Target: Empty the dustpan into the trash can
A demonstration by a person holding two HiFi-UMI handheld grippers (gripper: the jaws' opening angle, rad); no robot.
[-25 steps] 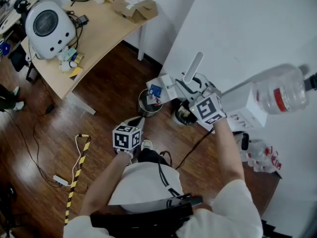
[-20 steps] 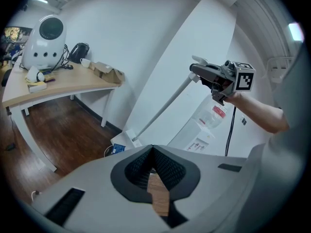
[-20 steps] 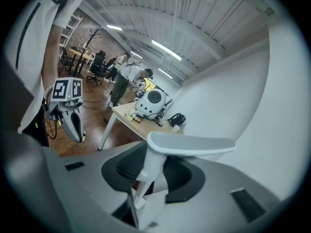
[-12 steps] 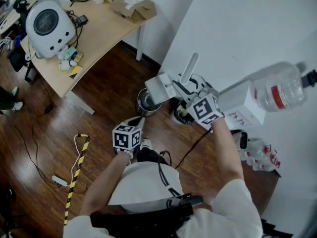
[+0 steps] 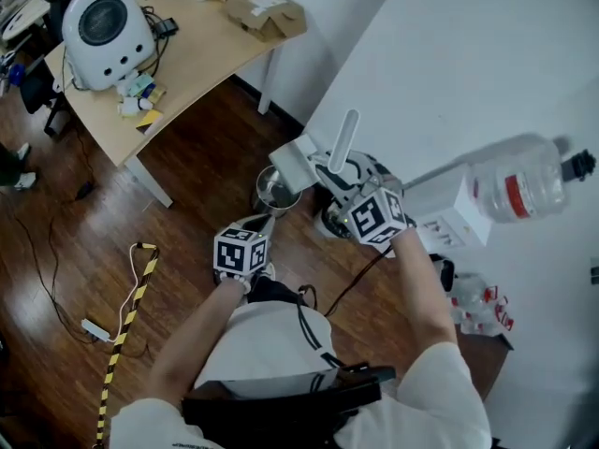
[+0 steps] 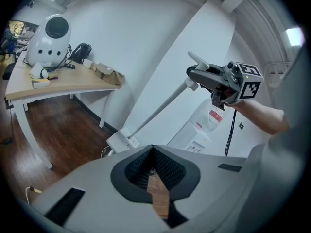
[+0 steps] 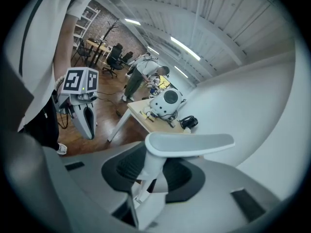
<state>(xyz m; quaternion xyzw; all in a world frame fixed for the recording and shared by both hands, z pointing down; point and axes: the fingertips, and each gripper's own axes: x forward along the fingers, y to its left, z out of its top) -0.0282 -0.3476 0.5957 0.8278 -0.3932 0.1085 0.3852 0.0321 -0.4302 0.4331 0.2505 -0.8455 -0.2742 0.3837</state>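
The white dustpan (image 5: 291, 161) hangs tilted over the rim of the round metal trash can (image 5: 271, 193) on the wood floor. My right gripper (image 5: 335, 178) is shut on its long white handle (image 7: 187, 142), just under the flat top grip. In the left gripper view the handle (image 6: 160, 110) slants down from the right gripper (image 6: 218, 81) to the pan (image 6: 119, 141). My left gripper (image 5: 265, 221) hangs lower and nearer to me, just short of the can. Its jaws (image 6: 151, 152) are shut with nothing in them. What is inside the pan is hidden.
A wooden desk (image 5: 201, 59) at the upper left carries a white round device (image 5: 105, 21) and a cardboard box (image 5: 267, 9). A water dispenser with its bottle (image 5: 519, 187) stands by the white wall. A dark container (image 5: 329, 221) sits right of the can. Cables (image 5: 122, 302) lie on the floor.
The right gripper has moved left and slightly down and rolled, tipping the pan toward the can. A blue item seen in the pan a second ago no longer shows. The left gripper stayed put.
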